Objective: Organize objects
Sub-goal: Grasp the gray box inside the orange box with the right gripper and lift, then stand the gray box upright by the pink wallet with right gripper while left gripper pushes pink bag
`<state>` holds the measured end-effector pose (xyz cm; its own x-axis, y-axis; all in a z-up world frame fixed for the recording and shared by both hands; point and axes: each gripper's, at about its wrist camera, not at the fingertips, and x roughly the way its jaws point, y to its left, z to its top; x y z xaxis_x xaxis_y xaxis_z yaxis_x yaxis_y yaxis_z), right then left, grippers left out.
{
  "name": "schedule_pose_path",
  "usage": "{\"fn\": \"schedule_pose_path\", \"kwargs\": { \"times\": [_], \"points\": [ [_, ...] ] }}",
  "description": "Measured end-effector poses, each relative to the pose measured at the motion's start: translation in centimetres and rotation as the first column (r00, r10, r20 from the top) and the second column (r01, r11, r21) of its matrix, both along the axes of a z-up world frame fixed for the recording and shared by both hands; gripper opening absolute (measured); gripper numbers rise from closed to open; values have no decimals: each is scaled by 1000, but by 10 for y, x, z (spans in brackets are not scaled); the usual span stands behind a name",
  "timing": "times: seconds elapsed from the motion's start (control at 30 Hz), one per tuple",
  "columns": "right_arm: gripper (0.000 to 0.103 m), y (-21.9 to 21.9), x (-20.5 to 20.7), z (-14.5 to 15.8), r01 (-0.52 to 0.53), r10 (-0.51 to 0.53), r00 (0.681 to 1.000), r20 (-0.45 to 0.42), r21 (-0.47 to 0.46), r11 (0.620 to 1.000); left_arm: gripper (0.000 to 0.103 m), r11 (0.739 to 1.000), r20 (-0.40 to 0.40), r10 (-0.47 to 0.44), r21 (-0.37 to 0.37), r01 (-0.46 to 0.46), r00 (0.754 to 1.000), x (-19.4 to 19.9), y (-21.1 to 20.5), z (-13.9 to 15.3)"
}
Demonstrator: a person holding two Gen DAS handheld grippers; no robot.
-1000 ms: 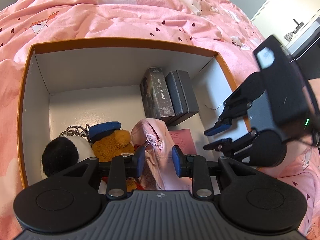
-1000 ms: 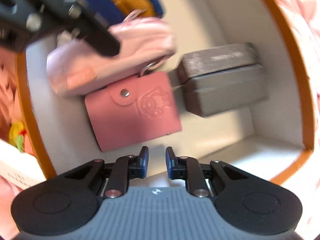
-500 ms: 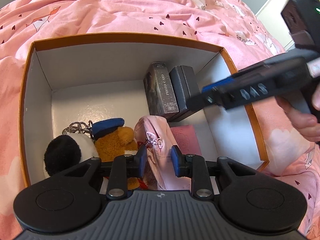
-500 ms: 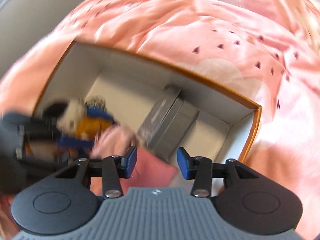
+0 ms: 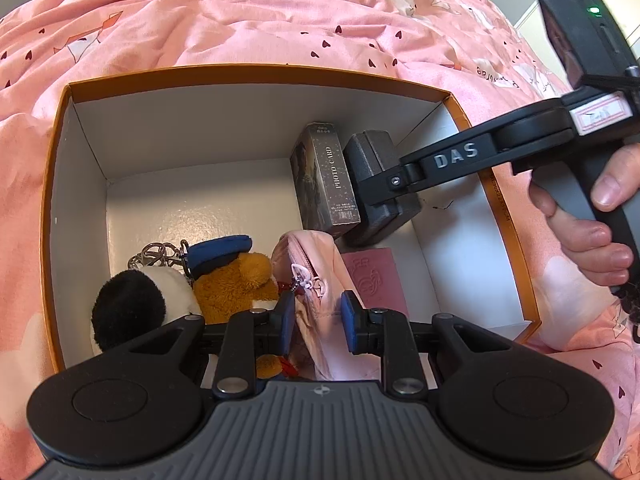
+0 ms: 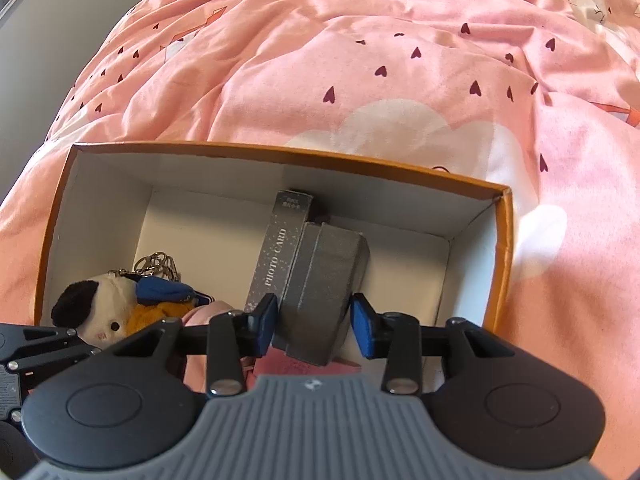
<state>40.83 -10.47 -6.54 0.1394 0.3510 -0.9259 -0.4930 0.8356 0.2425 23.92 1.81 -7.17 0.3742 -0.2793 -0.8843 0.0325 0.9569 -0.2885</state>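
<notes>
Orange cardboard box with white inside sits on the pink heart-print bed cover.

My left gripper hangs over the near end of the box, jaws narrow on either side of the pink zippered fabric pouch; blue pads sit close to the cloth, but I cannot tell whether they are pinching it.

My right gripper is wide open around the near end of the dark grey speckled box, pads not touching it.

Only the left wrist view shows my right hand on the black handle and the gripper arm reaching in over the right wall. It also shows the flat pink embossed card holder on the box floor beside the pouch; the right view gets just a sliver.

The slim dark "PHOTO CARD" box lies against the grey one. The black-and-white plush, with a face visible in the right view only, lies beside the brown plush with blue cap and the metal key rings.
</notes>
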Motion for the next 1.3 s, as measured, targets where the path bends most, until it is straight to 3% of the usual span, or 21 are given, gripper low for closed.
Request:
{"fn": "schedule_pose_path", "kwargs": {
  "times": [0.13,0.27,0.47,0.63,0.8,0.9,0.97,1.03,1.2,1.3],
  "points": [
    [40,-6,-8,18,-5,5,999,40,0,1000,23,1000,1,3,-10,-3,1000,0,0,0],
    [40,-12,-20,30,-28,29,998,61,-26,999,9,997,7,14,-71,-14,1000,2,2,1],
    [40,-18,-34,33,-56,60,997,57,-70,996,3,993,-9,-14,-121,12,1000,10,-12,0],
    [40,-18,-45,28,-69,78,995,59,-144,987,0,969,-34,-24,-249,15,999,19,-23,-5],
    [40,-20,-55,15,-40,53,996,66,-195,980,0,978,2,-20,-210,20,1000,14,-20,3],
    [40,-20,-64,9,-33,52,995,86,-208,978,7,992,20,-37,-117,39,999,5,-18,10],
    [40,-20,-70,8,-26,48,994,98,-208,978,35,994,-1,-47,-102,46,999,1,-20,7],
    [40,-21,-72,6,-11,30,995,92,-206,979,46,993,-6,-48,-109,47,999,-2,-21,3],
    [40,-21,-75,3,-5,26,996,88,-231,973,47,997,-32,-50,-56,48,998,-5,-38,-14],
    [40,-13,-79,-2,-19,54,992,110,-299,954,38,998,-45,-45,-55,43,998,-5,-43,-22]
  ]
}}
